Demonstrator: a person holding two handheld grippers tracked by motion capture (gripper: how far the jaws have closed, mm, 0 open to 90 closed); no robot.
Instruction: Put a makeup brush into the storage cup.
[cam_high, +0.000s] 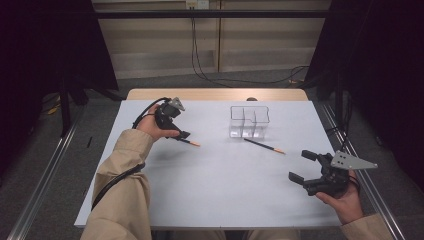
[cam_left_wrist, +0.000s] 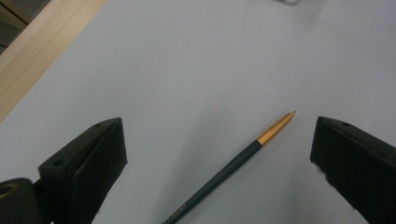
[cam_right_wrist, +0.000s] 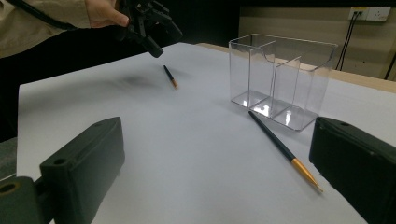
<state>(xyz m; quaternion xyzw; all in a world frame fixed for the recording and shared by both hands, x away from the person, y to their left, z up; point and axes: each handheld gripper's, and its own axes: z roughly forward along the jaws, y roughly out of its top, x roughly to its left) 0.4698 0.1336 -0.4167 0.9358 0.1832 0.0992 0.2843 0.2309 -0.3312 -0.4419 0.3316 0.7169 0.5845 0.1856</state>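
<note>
Two dark pens with gold tips lie on the white table (cam_high: 210, 185). One pen (cam_high: 189, 142) (cam_left_wrist: 233, 167) rests just below my left gripper (cam_high: 179, 131) (cam_left_wrist: 218, 154), whose jaws stand open on either side of it without touching. The other pen (cam_high: 265, 146) (cam_right_wrist: 281, 148) lies in front of a clear divided container (cam_high: 248, 121) (cam_right_wrist: 281, 79). My right gripper (cam_high: 301, 166) (cam_right_wrist: 217, 163) is open and holds nothing near the table's right edge, facing that pen and the container. In the right gripper view, the left gripper (cam_right_wrist: 149, 25) hovers above the first pen (cam_right_wrist: 169, 76).
A wooden strip (cam_high: 215, 94) runs along the table's far edge. Metal rails (cam_high: 45, 175) flank the table on the floor, and cables (cam_high: 240, 80) trail behind it. Open white surface stretches between the two grippers.
</note>
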